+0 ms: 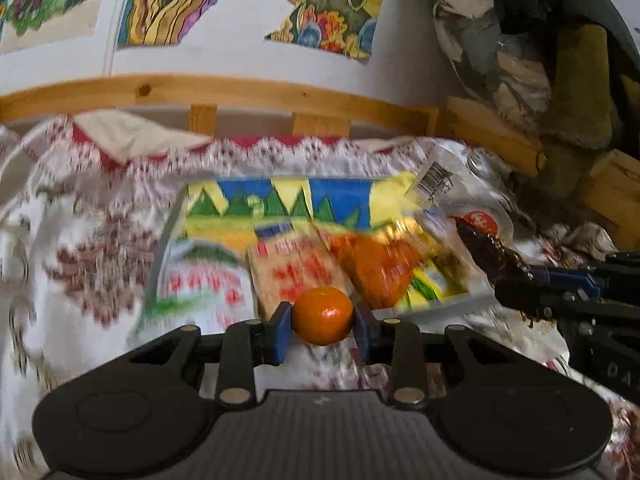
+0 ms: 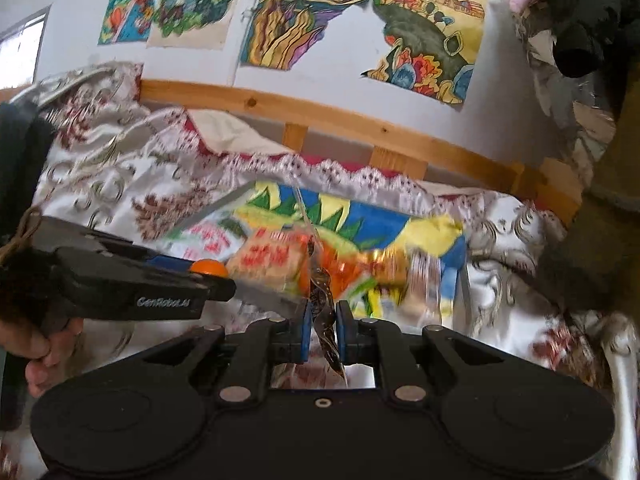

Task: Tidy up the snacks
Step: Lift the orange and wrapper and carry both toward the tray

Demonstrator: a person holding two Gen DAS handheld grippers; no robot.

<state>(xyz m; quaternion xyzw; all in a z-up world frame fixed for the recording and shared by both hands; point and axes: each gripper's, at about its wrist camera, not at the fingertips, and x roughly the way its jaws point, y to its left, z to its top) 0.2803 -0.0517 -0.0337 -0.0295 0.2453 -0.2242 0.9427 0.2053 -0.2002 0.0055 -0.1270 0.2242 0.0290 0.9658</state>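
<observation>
left wrist view: the left gripper (image 1: pixel 323 322) is clamping a small orange fruit (image 1: pixel 322 315) between its two blue pads, one pad pressing on each side, the fruit sitting clear above the patterned bedcover (image 1: pixel 92 248). beyond the fruit a painted board (image 1: pixel 280 200) with blue, green and yellow shapes is lying on the cover, and blurred snack packets are resting on it: a tan packet with red print (image 1: pixel 298 268) just behind the fruit, an orange packet (image 1: pixel 378 268) to its right. a clear bag with a barcode label (image 1: pixel 452 184) is hanging over the board's right edge. the right gripper (image 1: pixel 560 292) is coming in from the right edge, with a dark, crinkled part of the bag trailing from it. a wooden bed rail (image 1: pixel 240 92) is running along the wall behind.

right wrist view: the right gripper (image 2: pixel 323 322) is pinching a dark crinkled strip of the clear bag (image 2: pixel 320 280) between nearly closed blue pads; the bag is rising up from the jaws in front of the board (image 2: pixel 380 220). the tan packet (image 2: pixel 268 258) and orange packet (image 2: pixel 352 268) are lying blurred on the board. the left gripper (image 2: pixel 216 272) is reaching in from the left with the orange fruit (image 2: pixel 208 267) showing at its tip, and a hand (image 2: pixel 40 344) is gripping its handle. coloured drawings (image 2: pixel 424 40) are hanging on the wall.
</observation>
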